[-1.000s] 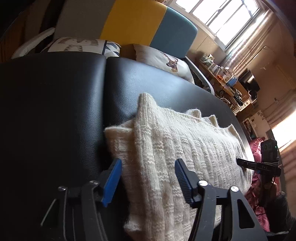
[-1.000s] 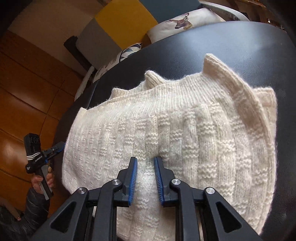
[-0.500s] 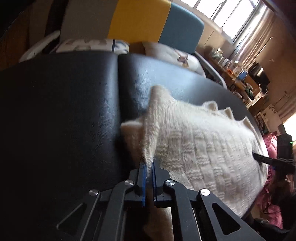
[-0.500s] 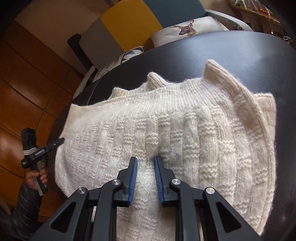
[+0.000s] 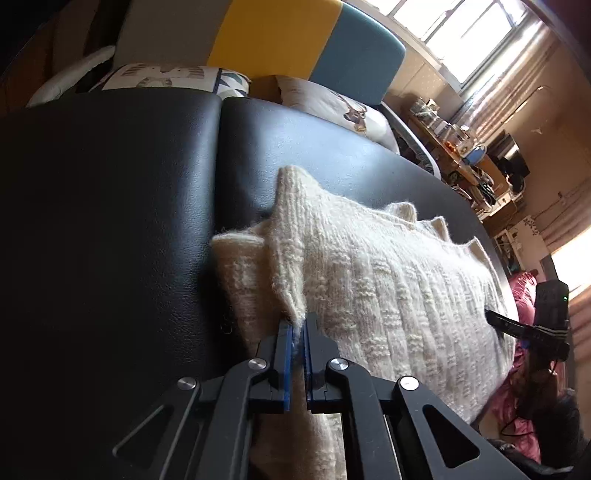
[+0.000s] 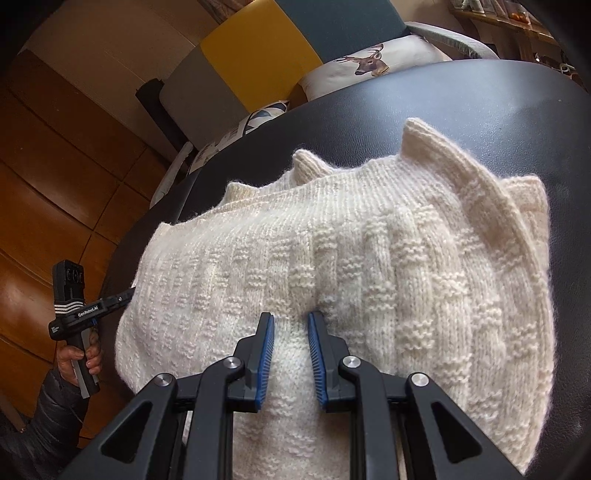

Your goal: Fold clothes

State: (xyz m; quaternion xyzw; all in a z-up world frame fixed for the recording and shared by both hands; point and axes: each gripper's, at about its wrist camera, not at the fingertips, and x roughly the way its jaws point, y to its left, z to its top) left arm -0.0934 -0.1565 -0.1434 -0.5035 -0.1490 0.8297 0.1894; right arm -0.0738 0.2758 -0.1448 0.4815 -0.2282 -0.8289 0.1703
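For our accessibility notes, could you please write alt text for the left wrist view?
The left gripper pinches a raised fold of a cream knit sweater lying on a black padded surface. Behind are patterned cushions and a sunlit window.

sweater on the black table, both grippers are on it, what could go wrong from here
1. The left gripper pinches only a thin fuzzy edge of the sweater; a pull could slip it free or stretch the knit.
2. The right gripper has bunched a ridge of knit between its pads, which may set a crease.
3. The sweater's near edge hangs over the rim of the table, so lifting might drag it off.
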